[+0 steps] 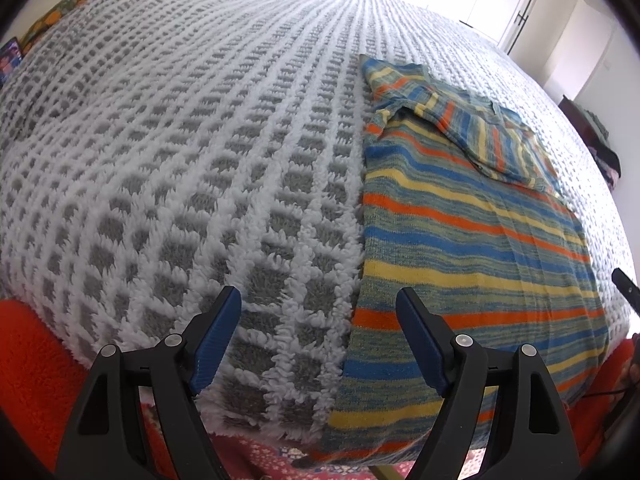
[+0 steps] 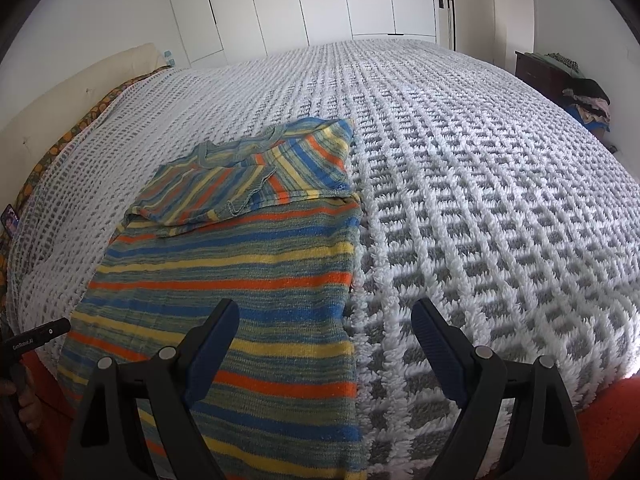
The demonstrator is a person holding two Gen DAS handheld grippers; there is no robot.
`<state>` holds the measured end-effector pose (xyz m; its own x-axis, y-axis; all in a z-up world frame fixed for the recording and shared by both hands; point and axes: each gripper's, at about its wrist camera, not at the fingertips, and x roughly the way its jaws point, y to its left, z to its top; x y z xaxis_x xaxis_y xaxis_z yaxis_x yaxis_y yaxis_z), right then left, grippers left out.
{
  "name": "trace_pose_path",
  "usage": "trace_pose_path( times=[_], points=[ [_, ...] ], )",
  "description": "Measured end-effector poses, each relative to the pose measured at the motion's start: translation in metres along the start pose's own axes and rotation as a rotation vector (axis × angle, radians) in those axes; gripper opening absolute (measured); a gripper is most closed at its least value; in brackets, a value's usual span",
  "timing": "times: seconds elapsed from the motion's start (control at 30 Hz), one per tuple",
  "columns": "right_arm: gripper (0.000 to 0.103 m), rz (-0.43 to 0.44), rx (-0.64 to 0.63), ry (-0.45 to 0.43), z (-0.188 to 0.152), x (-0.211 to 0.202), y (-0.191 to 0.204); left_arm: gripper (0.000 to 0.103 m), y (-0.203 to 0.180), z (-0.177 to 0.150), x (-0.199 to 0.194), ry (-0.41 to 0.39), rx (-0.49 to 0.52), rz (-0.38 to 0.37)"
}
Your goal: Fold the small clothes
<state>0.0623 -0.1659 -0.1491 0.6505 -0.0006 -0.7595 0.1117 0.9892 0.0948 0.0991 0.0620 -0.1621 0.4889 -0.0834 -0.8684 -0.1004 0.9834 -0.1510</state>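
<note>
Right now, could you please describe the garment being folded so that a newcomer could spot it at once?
A grey-and-white waffle blanket covers the whole bed. On it, at the near edge, lies the striped knit sweater, sleeves folded across its upper part. It is the only multicoloured thing on the blanket, banded in orange, blue, yellow and green.

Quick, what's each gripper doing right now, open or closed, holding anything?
Left gripper: open, holding nothing, over the left edge of the striped sweater.
Right gripper: open, holding nothing, over the sweater's right edge.
</note>
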Motion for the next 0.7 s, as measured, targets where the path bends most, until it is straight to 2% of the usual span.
trace_pose_path(
  times=[0.27, 0.33, 0.37, 0.47, 0.57, 0.7],
  points=[
    [0.087, 0.004, 0.005, 0.003, -0.001, 0.003, 0.0, 0.081, -0.001, 0.0, 0.001, 0.004, 0.007, 0.005],
    [0.087, 0.001, 0.005, 0.005, 0.0, 0.004, 0.0, 0.081, 0.001, 0.008, -0.001, 0.003, 0.023, -0.024],
    [0.087, 0.0, 0.006, 0.005, 0.0, 0.003, 0.0, 0.082, 0.003, 0.016, -0.002, 0.003, 0.031, -0.049],
    [0.087, 0.004, 0.004, -0.002, 0.001, 0.001, 0.0, 0.092, 0.01, 0.05, 0.001, 0.026, 0.057, -0.11],
    [0.087, 0.012, 0.008, 0.0, 0.001, 0.002, -0.002, 0.092, 0.005, 0.078, 0.009, 0.015, 0.119, -0.095],
    [0.087, 0.02, 0.03, 0.003, 0.002, 0.004, -0.006, 0.092, -0.025, 0.113, 0.035, 0.03, 0.216, -0.065]
  ],
)
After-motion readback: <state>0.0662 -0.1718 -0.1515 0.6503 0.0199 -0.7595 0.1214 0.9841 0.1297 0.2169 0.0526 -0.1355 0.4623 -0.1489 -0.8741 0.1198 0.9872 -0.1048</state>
